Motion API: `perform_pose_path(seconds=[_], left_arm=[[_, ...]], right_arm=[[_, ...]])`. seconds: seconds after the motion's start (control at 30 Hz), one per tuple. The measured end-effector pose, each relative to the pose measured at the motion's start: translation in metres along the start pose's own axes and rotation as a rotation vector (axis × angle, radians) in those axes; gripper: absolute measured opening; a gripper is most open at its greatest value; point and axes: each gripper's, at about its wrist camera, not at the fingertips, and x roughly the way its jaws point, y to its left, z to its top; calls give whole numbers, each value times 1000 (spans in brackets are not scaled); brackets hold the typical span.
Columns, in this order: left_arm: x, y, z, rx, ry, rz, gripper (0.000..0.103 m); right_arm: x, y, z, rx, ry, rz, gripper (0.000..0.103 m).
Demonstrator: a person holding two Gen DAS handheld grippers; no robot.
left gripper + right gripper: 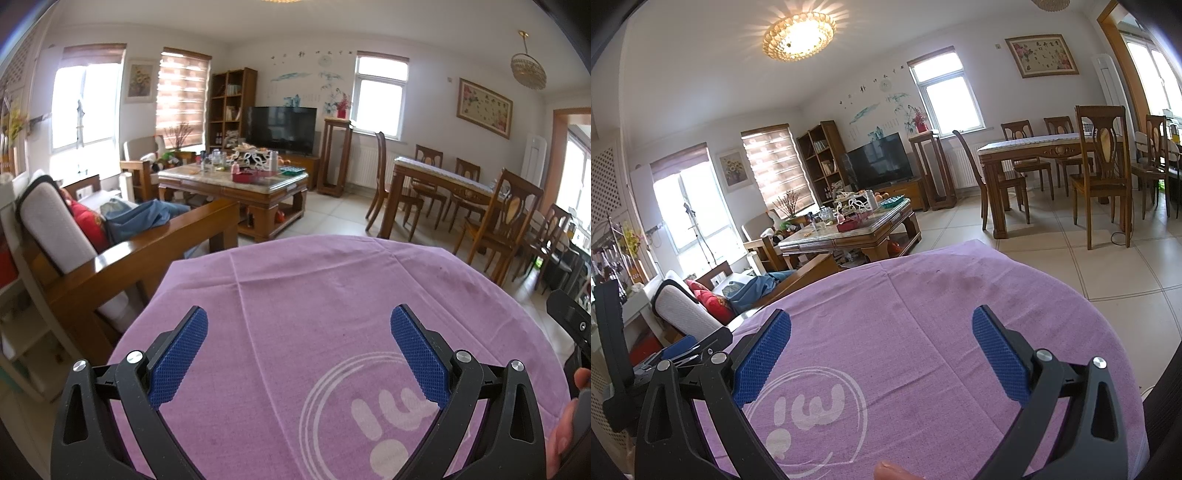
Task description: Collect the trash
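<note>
Both of my grippers hang above a purple cloth (332, 295) that covers the surface in front of me, and both stand wide open with nothing between the blue pads. On my left gripper (299, 325) the two blue fingers (177, 362) are spread far apart over bare fabric; on my right gripper (881, 328) the fingers (762, 356) are spread just as wide. A white circular logo (369, 413) is printed on the cloth, lying under the right pad in the left wrist view and under the left pad in the right wrist view. I can find no trash on the cloth — from either camera the fabric looks bare apart from some faint dark stains (960, 284) toward its far edge. Beyond the cloth stands a wooden sofa (122, 254) with a red cushion (86, 221) and blue fabric (140, 218) on its seat, and past it a low coffee table (236, 184) crowded with bottles and small items too small to tell apart. A television (282, 129) stands against the far wall, and a dining table (1034, 147) with wooden chairs (1102, 166) stands on the tiled floor — well apart from me. A fingertip (890, 470) shows at the bottom edge of the right wrist view.
</note>
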Motion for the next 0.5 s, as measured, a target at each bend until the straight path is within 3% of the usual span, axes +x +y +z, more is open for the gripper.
perform_pose_path(seconds=[0.5], left_arm=[[1, 1, 1, 0, 0, -1, 98]], right_arm=[[0, 0, 2, 2, 1, 0, 98]])
